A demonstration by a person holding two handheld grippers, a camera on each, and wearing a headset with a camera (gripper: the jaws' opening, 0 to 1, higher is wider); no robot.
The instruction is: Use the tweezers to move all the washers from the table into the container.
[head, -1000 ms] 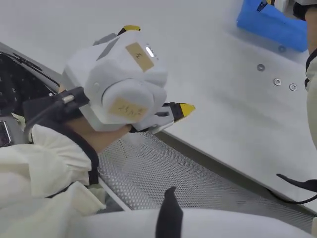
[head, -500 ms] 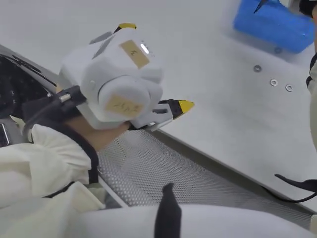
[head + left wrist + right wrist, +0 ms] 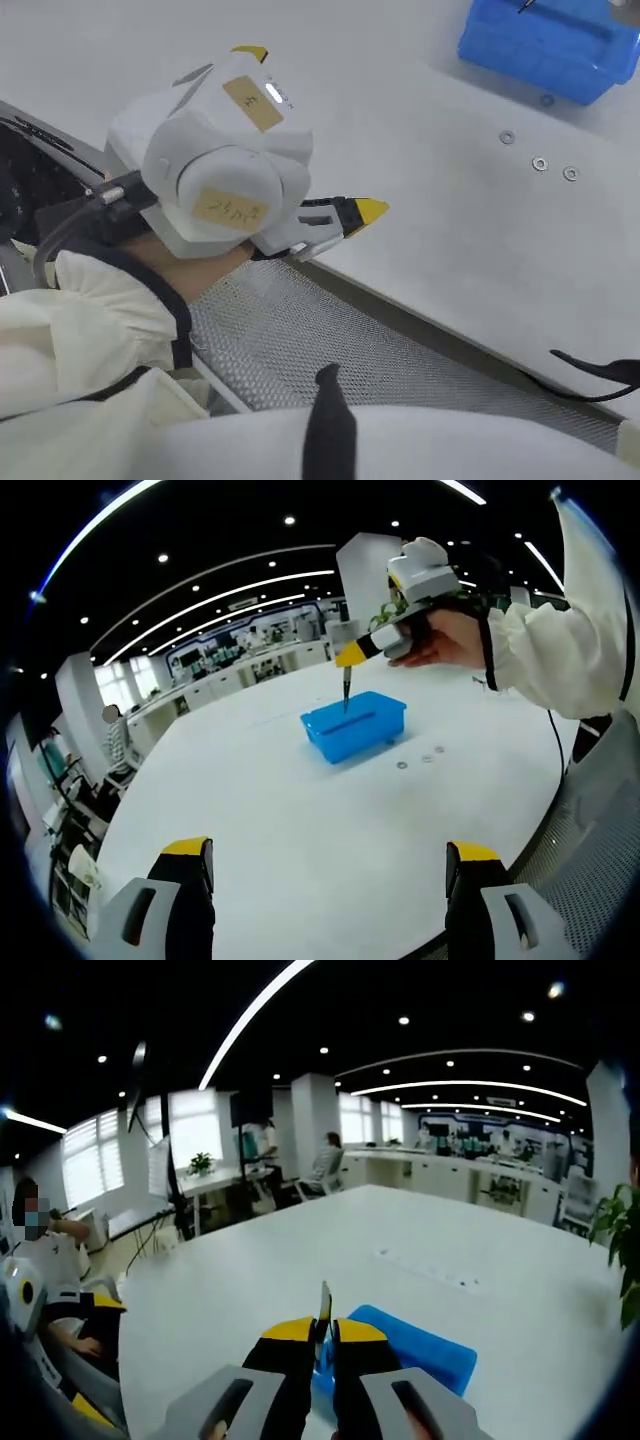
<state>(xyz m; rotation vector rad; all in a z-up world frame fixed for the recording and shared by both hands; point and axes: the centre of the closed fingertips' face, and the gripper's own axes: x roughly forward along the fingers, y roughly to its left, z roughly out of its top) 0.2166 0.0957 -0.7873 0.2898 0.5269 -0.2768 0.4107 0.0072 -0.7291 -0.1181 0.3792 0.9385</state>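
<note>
A blue container (image 3: 550, 45) (image 3: 355, 725) stands far back on the white table (image 3: 420, 90). Three small washers (image 3: 540, 163) (image 3: 427, 758) lie in a row on the table just in front of it. My right gripper (image 3: 322, 1332) (image 3: 352, 656) is shut on thin tweezers (image 3: 325, 1305) (image 3: 346, 690), which point down over the container (image 3: 410, 1355). My left gripper (image 3: 309, 131) (image 3: 328, 855) hovers at the table's near edge, well short of the washers. Its jaws stand wide open with nothing between them.
A metal mesh surface (image 3: 330, 340) lies below the table's near edge. A black cable (image 3: 600, 370) crosses that edge at the right. A white sleeve (image 3: 90, 330) covers the near left. Other benches and people sit far behind.
The head camera has shifted, so more of the blue container shows at the top right. The left gripper stays open at the table edge.
</note>
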